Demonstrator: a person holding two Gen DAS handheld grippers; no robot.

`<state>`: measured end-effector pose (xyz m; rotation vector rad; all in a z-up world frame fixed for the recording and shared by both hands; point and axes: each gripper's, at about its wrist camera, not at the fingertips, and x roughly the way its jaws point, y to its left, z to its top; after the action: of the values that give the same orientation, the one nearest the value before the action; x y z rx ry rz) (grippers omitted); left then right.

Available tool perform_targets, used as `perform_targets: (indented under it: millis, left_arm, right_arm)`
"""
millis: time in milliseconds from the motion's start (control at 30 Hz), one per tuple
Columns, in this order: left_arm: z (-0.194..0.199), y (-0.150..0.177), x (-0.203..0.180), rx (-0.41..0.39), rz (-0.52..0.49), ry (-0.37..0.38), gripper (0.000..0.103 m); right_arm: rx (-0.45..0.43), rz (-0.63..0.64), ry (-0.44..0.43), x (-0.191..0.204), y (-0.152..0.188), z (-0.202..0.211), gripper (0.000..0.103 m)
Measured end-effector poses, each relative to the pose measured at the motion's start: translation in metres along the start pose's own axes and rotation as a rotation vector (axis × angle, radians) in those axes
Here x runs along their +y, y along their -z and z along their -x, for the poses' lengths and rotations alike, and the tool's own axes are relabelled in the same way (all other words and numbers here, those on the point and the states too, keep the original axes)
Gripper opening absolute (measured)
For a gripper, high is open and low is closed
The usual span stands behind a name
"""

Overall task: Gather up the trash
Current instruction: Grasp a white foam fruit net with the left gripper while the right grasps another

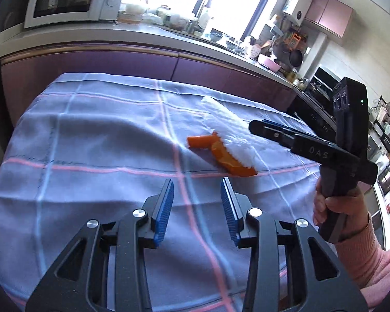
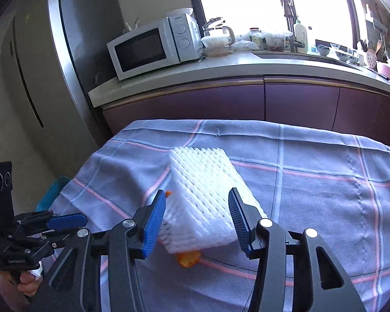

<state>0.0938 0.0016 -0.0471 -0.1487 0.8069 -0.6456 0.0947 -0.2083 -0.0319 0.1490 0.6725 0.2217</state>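
White foam net [image 2: 202, 195] on checked cloth [image 1: 91, 135], left gripper [image 1: 197, 195] and right gripper [image 2: 197, 213] angled down, jaws apart, empty.

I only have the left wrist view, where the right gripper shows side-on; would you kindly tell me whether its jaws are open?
Observer: Yes. In the right wrist view the right gripper has its jaws open, framing the white foam net without pressing on it.
Operator: Thank you. What stands left of the microwave?
Observer: A tall grey fridge, beside the microwave.
Operator: Anything past the table's left edge?
Observer: A teal object, partly hidden by the tablecloth; I cannot tell what it is.
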Motion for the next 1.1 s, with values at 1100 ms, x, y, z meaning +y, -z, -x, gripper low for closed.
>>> perform_targets:
  millis: [1100]
  left_arm:
    - [-0.117,-0.064,-0.068,0.154,-0.100,0.006,0.029]
  right_arm:
    - [-0.039,-0.146,-0.115,-0.054,0.019,0.014,0.014]
